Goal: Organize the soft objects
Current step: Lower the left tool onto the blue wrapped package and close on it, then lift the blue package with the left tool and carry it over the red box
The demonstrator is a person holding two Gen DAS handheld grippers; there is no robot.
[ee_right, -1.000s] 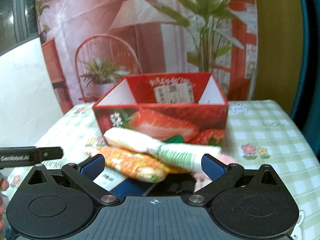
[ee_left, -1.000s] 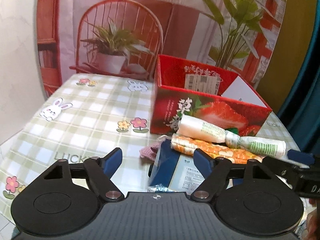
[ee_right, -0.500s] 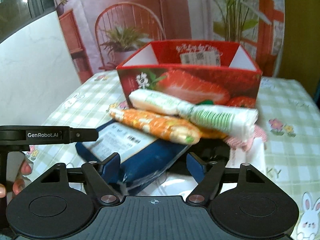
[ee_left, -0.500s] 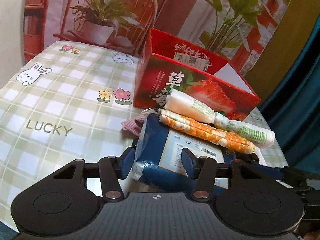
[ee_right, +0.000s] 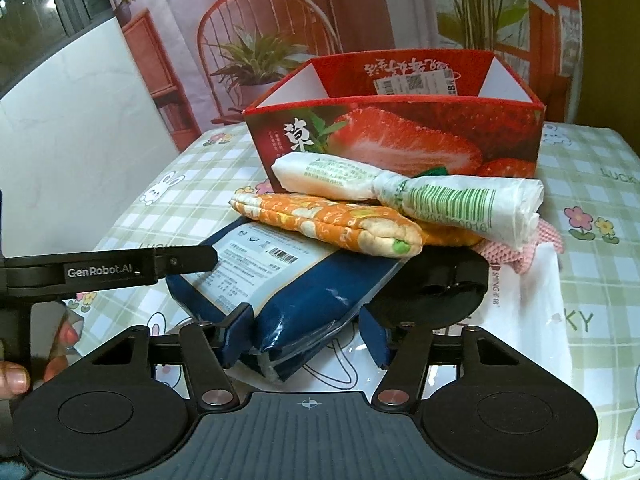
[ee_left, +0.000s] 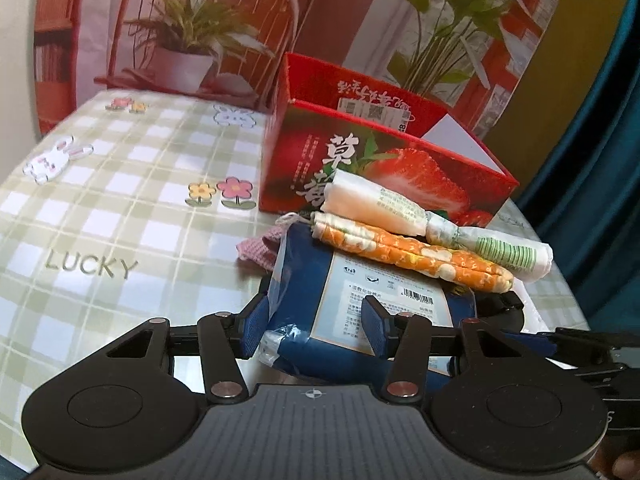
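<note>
A dark blue soft pack [ee_left: 360,300] with a white label lies on the table, also in the right wrist view [ee_right: 304,280]. On it rest an orange patterned cloth roll [ee_left: 408,248] [ee_right: 328,220] and a white rolled bag with green print [ee_left: 436,224] [ee_right: 408,192]. A pink knitted piece [ee_left: 260,246] [ee_right: 516,252] lies beside the pile. My left gripper [ee_left: 312,324] is shut on one end of the blue pack. My right gripper [ee_right: 310,336] is shut on its other end. A black round object [ee_right: 432,292] lies under the pile.
An open red strawberry box [ee_left: 384,164] [ee_right: 400,136] stands just behind the pile. A white plastic bag [ee_right: 520,320] lies on the checked tablecloth [ee_left: 120,208] under the pile. The table edge and a teal curtain [ee_left: 592,180] are at the right.
Both grippers moved in from open and closed onto the ends of the blue pack. The pile has shifted little since half a second ago.
</note>
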